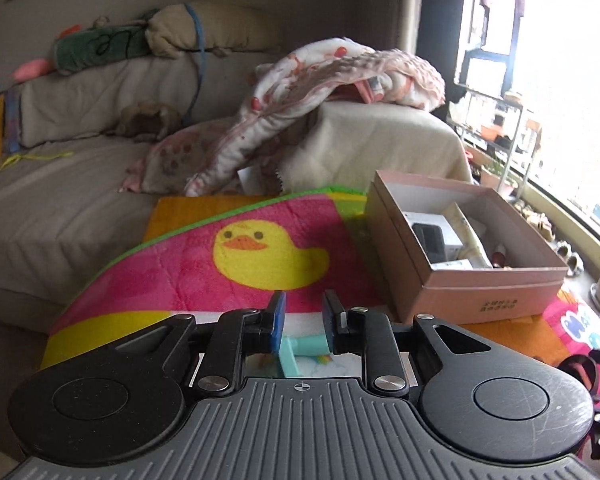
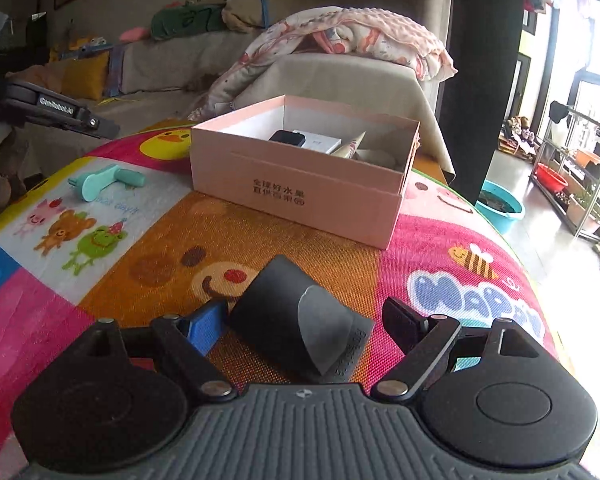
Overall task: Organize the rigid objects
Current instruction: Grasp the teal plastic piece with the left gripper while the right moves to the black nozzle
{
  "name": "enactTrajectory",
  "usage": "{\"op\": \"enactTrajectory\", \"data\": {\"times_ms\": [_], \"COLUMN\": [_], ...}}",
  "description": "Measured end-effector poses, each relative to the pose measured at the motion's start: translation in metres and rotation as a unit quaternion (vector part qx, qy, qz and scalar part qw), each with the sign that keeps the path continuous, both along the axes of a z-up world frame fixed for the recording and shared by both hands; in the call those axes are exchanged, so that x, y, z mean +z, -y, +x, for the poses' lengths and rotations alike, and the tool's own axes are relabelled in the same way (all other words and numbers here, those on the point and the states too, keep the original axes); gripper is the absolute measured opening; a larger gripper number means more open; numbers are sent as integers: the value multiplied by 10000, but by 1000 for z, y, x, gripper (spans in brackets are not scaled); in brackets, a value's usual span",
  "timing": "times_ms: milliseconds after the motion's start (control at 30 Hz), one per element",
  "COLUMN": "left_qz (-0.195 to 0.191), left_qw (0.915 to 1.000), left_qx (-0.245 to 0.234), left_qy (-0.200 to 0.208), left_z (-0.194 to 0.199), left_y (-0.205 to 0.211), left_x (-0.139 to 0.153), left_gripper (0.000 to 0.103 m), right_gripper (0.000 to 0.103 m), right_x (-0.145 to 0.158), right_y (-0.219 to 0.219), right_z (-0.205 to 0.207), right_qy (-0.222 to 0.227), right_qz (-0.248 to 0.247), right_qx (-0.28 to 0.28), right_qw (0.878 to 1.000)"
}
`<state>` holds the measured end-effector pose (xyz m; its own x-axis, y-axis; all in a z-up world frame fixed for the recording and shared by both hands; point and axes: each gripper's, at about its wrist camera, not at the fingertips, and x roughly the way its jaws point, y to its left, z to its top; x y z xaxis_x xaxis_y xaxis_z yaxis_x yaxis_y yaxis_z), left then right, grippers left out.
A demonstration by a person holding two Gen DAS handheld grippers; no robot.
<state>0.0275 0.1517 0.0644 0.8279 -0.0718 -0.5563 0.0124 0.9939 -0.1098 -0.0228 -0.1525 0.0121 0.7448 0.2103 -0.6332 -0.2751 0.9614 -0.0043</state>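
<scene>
A teal plastic tool (image 1: 300,350) (image 2: 104,182) lies on the colourful play mat (image 2: 260,240), just under my left gripper (image 1: 304,304). That gripper's blue pads stand close together with nothing pressed between them. In the right wrist view a black part of the left gripper's body (image 2: 56,110) hangs above the teal tool. My right gripper (image 2: 306,328) is open wide around a black wedge-shaped object (image 2: 284,320) with a grey flap, which rests on the mat. An open pink cardboard box (image 1: 480,292) (image 2: 300,196) stands behind it, holding a white carton and other small items.
The mat covers a low table set against a grey couch (image 1: 60,200), and a patterned blanket (image 1: 320,76) is draped over the couch arm. To the right, a teal basin (image 2: 500,204) sits on the floor near metal shelves (image 2: 580,168) by the window.
</scene>
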Motion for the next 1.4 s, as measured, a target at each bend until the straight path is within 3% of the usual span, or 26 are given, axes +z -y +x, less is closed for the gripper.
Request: {"op": "enactTrajectory", "data": {"times_ms": [67, 133, 267, 400, 500, 767, 967, 1033, 1167, 1233, 1300, 1400], "left_qz": [-347, -403, -165, 528, 550, 741, 811, 667, 741, 652, 485, 342], "left_qw": [9991, 9988, 9994, 9973, 9963, 9885, 9727, 9686, 9653, 9644, 9611, 9551], "left_qx": [245, 262, -118, -10, -62, -1069, -2024, -2231, -2344, -2390, -2525, -2729], "left_qy": [-3, -51, -281, -504, -661, -769, -793, -868, -878, -929, -1006, -1105], "left_z": [-2, -2, 5, 14, 15, 0, -19, -22, -24, -23, -21, -21], "left_y": [-19, -26, -9, 13, 17, 42, 71, 77, 87, 85, 84, 84], "left_x": [0, -2, -12, -31, -41, -51, -52, -53, -52, -52, -52, -51], "left_gripper": [25, 25, 25, 27, 27, 30, 33, 33, 35, 39, 56, 66], "right_gripper": [85, 85, 85, 85, 85, 86, 86, 86, 87, 87, 88, 88], "right_x": [1, 0, -2, -3, -2, -3, -4, -4, -4, -4, -4, -4], "right_y": [-1, -1, -2, -1, -1, -2, -3, -4, -4, -4, -4, -3], "right_z": [0, 0, 3, 4, 3, 5, 5, 6, 5, 5, 5, 6], "right_qy": [24, 22, -100, -137, -108, -155, -159, -156, -153, -158, -166, -173], "right_qz": [-19, 6, -11, -27, -40, -65, -101, -116, -123, -113, -99, -80], "right_qx": [13, 34, 33, -40, -44, -27, -37, -40, -60, -64, -64, -68], "right_qw": [10000, 10000, 9999, 9999, 9999, 9999, 9998, 9998, 9998, 9998, 9998, 9998]}}
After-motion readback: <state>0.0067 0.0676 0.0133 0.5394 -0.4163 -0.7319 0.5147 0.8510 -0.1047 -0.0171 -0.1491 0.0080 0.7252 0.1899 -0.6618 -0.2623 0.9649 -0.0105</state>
